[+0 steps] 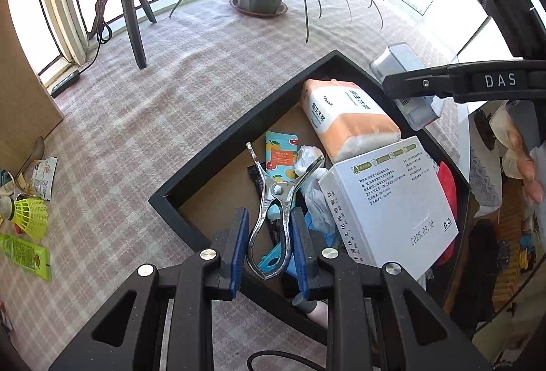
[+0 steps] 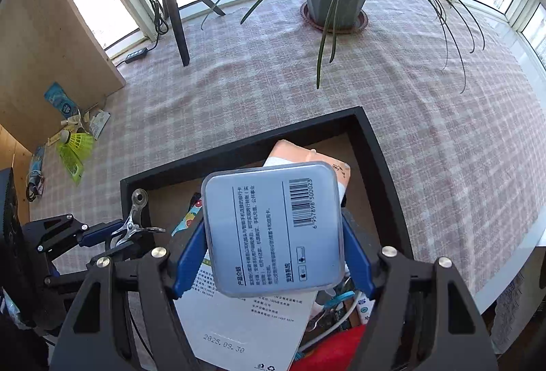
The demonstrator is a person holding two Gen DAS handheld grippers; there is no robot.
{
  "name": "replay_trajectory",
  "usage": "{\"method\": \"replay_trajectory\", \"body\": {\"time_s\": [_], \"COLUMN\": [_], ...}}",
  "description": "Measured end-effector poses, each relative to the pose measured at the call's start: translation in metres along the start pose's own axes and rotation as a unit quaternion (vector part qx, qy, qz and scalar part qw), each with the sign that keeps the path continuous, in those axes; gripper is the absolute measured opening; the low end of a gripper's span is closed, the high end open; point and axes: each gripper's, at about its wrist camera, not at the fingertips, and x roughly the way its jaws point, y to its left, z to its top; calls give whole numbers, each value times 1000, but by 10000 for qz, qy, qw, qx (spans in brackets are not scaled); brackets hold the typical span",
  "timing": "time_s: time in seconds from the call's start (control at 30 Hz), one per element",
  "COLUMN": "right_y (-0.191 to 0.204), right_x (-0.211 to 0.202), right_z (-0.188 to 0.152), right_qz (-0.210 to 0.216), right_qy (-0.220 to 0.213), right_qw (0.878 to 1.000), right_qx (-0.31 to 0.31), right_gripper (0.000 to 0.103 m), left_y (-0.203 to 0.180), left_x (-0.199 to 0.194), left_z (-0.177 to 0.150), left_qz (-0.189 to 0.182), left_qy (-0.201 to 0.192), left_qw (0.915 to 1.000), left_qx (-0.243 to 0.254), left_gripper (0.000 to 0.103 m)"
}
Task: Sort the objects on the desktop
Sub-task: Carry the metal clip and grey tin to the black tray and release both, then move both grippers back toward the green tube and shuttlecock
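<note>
**Black tray [image 1: 218, 145] filling with sorted desktop objects**

Sitting on the plaid tablecloth [image 2: 426, 118], holding an orange tissue pack [image 1: 348, 122], a white box [image 1: 389, 200] stamped "2025.09.30", and a fruit-printed packet [image 1: 281, 154]. Reading "DAS" on the right gripper's arm in the left wrist view.

Left gripper [image 1: 269, 241]: clamping narrowly on the handles of a metal clip [image 1: 276, 197], hanging over the tray's near corner.

Right gripper [image 2: 274, 255]: spreading wide, pinching a flat grey case [image 2: 273, 227] by both edges, showing a barcode ending "300023" and Chinese print, hovering above the tray.
</note>
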Motion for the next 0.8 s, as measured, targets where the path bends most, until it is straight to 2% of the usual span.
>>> {"method": "replay_trajectory", "body": {"time_s": [0.1,0.17,0.2,0.43,0.6,0.8], "right_y": [-20,-30,-34,-36,-22,8], "right_x": [-3,-4,-4,-19,-20,-19], "right_z": [-12,-18,-20,-27,-26,-17], "right_qz": [-104,-56,-3,-3,74,207], "right_qy": [36,106,164,13,-3,-7], "right_qw": [9997,9993,9990,9986,9990,9997], "right_qx": [216,350,406,530,431,144], "right_gripper": [70,71,71,71,71,71], "left_y": [-5,-8,-9,-10,-1,24], "left_x": [0,1,-1,-3,-10,-21], "left_z": [2,3,3,-1,-4,-12], "left_qz": [-94,-33,-52,55,137,269], "left_qy": [-11,47,49,-2,-62,-126], "left_qw": [9999,9999,10000,10000,9999,9988], "left_qx": [103,98,63,32,-51,-392], "left_gripper": [23,36,47,43,42,42]}}
